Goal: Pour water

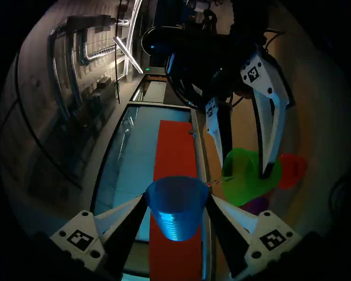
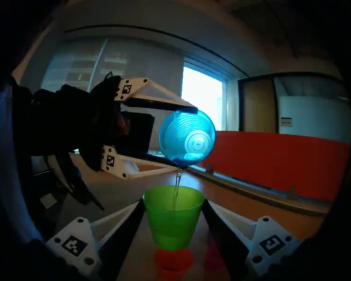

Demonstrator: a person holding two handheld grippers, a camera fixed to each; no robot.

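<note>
Green translucent plastic cup [image 2: 172,225] stands upright, clamped between the right gripper's [image 2: 173,205] jaws, seemingly part filled. Just above them, the left gripper's [image 2: 186,138] jaws pinch a tipped blue ribbed plastic cup [image 2: 187,132], its thin water stream [image 2: 176,186] falling into the green one. The pour looks under way, and the blue cup is not yet righted.

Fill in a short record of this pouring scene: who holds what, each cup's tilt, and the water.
left gripper: shut on blue cup
right gripper: shut on green cup
blue cup tilt: tipped over, above green cup
water: thin stream falling into green cup
green cup tilt: upright
red cup: beneath green cup
</note>
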